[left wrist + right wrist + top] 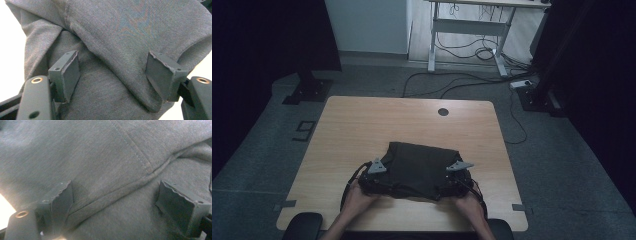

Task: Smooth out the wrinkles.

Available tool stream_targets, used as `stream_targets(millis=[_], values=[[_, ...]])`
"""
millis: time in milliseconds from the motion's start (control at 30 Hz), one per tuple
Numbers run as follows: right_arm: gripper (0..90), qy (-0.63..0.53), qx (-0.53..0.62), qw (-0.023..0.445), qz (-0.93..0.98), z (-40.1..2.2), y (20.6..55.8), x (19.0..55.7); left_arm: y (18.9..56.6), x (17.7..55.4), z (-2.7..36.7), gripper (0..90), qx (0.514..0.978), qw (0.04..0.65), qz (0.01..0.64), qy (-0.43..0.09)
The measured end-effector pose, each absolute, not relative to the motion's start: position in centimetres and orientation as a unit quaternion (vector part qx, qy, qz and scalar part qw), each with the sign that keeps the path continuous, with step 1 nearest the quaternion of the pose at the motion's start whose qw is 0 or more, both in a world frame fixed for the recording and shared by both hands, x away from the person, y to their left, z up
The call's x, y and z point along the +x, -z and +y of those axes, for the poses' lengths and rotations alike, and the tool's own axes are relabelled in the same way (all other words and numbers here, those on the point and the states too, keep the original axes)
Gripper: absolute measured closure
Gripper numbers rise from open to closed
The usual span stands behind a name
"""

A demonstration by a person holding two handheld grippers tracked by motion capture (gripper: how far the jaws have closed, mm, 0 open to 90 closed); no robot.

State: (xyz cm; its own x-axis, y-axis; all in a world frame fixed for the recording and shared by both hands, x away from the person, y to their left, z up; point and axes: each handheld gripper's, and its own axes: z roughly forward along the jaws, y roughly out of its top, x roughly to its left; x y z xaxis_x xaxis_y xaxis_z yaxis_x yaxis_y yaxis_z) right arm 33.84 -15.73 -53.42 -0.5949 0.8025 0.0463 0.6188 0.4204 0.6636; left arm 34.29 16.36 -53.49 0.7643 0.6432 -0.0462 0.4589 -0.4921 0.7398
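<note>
Overhead, a dark grey folded garment (422,169) lies on a pale wooden table (362,125), near its front edge. Left gripper (374,181) and right gripper (457,182) sit at its near corners, jaws spread with cloth between them, unpinched. No readable writing. Grey carpet, cables (462,80), a white desk frame (472,30) behind.

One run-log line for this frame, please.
folded dark grey fabric garment on wooden table | left claw open | right claw open | cloth between both
</note>
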Motion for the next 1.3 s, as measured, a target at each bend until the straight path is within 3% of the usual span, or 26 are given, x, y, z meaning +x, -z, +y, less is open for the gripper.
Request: stream_targets(millis=[800,1000,1300], values=[[13.1,-0.345,0.436,0.146,0.819,-12.3,54.1,44.5,53.8,42.8,19.1,28.5,0.828,0.378,0.387,-0.145],[13.7,-0.355,0.432,0.143,0.817,-12.5,54.1,44.6,53.7,42.8,19.3,27.7,0.827,0.385,0.386,-0.140],[14.2,-0.359,0.417,0.142,0.823,-12.8,52.6,43.4,52.2,41.6,20.1,19.3,0.824,0.390,0.387,-0.134]])
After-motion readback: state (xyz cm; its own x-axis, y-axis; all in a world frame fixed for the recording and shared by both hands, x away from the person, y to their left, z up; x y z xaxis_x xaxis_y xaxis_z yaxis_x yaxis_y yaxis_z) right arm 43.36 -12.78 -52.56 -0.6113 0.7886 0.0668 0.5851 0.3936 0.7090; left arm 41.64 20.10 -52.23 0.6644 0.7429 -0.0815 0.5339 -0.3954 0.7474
